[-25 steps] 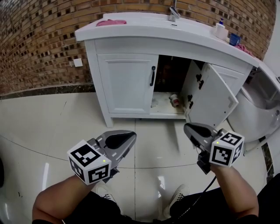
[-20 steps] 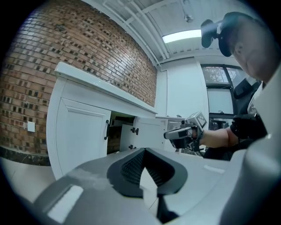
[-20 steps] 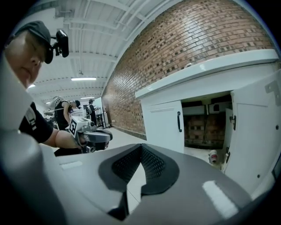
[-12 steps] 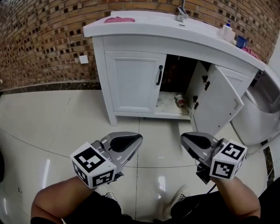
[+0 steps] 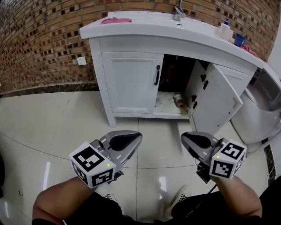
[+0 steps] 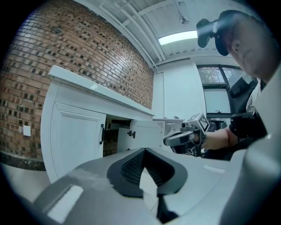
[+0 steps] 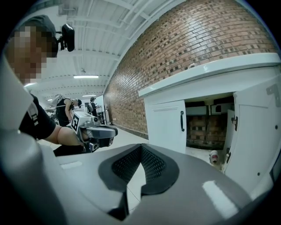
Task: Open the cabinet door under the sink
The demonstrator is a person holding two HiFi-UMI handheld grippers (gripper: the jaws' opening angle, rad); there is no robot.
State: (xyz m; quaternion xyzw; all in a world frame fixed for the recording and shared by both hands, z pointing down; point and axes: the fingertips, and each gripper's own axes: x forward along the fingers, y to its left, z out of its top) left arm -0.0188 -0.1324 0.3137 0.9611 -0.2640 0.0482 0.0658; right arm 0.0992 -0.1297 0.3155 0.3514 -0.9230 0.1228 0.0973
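The white cabinet under the sink has its right door (image 5: 215,105) swung wide open, showing the dark inside. Its left door (image 5: 131,82), with a black handle (image 5: 156,75), is closed. My left gripper (image 5: 137,137) and right gripper (image 5: 184,137) hover side by side over the tiled floor in front of the cabinet, both shut and empty. In the left gripper view the left gripper (image 6: 144,150) points at the cabinet, with the open door (image 6: 147,132) ahead. In the right gripper view the right gripper (image 7: 141,146) has the open door (image 7: 257,127) close on its right.
A small can (image 5: 178,100) lies on the cabinet floor. The countertop (image 5: 145,30) carries a pink cloth (image 5: 116,20), a tap (image 5: 178,13), a soap bottle (image 5: 224,30) and a blue cup (image 5: 237,39). A white tub (image 5: 259,112) stands to the right, against the brick wall (image 5: 39,39).
My right gripper has drawn back a little from the lower edge of the open door. The left gripper has hardly moved. The door stays open.
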